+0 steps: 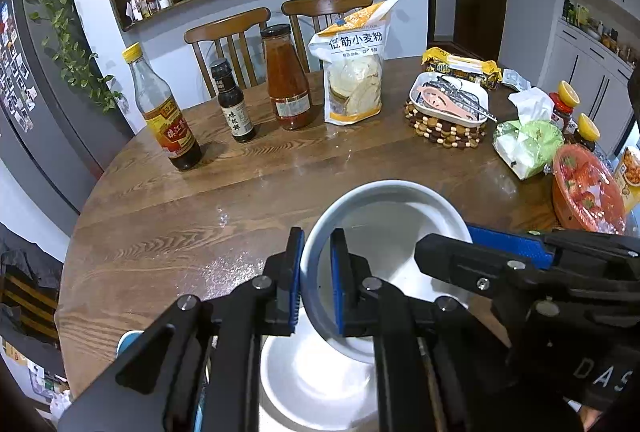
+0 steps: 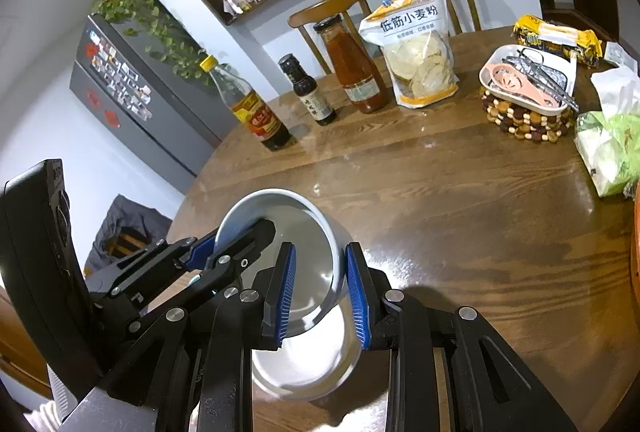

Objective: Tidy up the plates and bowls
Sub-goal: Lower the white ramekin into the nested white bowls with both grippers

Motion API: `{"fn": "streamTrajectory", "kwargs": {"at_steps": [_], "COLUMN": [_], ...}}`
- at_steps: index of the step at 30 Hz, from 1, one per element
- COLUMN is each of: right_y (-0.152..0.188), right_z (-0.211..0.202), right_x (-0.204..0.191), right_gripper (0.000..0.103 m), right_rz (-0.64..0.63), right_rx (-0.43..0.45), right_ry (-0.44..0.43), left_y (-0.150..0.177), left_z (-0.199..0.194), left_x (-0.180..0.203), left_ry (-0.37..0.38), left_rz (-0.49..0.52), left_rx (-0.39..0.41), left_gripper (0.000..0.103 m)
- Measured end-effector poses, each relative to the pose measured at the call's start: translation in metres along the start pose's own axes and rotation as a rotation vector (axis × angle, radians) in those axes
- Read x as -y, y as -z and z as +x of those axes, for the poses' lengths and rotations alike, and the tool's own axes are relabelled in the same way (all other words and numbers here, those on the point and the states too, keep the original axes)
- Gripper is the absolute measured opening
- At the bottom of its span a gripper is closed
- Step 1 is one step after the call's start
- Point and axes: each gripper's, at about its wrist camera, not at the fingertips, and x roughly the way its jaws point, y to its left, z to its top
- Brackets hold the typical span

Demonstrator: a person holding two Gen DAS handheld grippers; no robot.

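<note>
On table [image 1: 160,232], one bowl [image 1: 400,216], three bottles [image 1: 286,79]

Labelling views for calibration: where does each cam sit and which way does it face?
Left wrist: sits on the left gripper, looking forward and down over the round wooden table; its jaws pinch the left rim of the white bowl; the right gripper enters from the right.
Right wrist: sits on the right gripper, same heading; its jaws clamp the bowl's right wall; the left gripper enters from the left.
Shared: bowl, bottles, flour bag, chairs, wall shelf.
</note>
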Motion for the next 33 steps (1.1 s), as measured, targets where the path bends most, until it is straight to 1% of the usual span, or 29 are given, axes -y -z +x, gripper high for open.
{"fn": "streamTrajectory", "kwargs": {"at_steps": [12,23,33], "right_y": [0.024,0.039,0.051], "right_z": [0.006,0.017,0.029], "right_x": [-0.016,-0.019,-0.019], "right_gripper": [0.029,0.029,0.029], "right_rz": [0.022,0.043,0.057], "right_rx": [-0.024,-0.063,-0.11], "right_ry": [0.026,0.045,0.043], "left_y": [0.022,0.038,0.053], "left_z": [-0.001,0.007,0.017], "left_x": [-0.013,-0.018,-0.023], "left_ry": [0.02,0.04,0.038], "left_rz": [0.012,0.023,0.014], "left_rx": [-0.028,-0.076,-0.122], "left_gripper": [0.012,0.012,0.012]}}
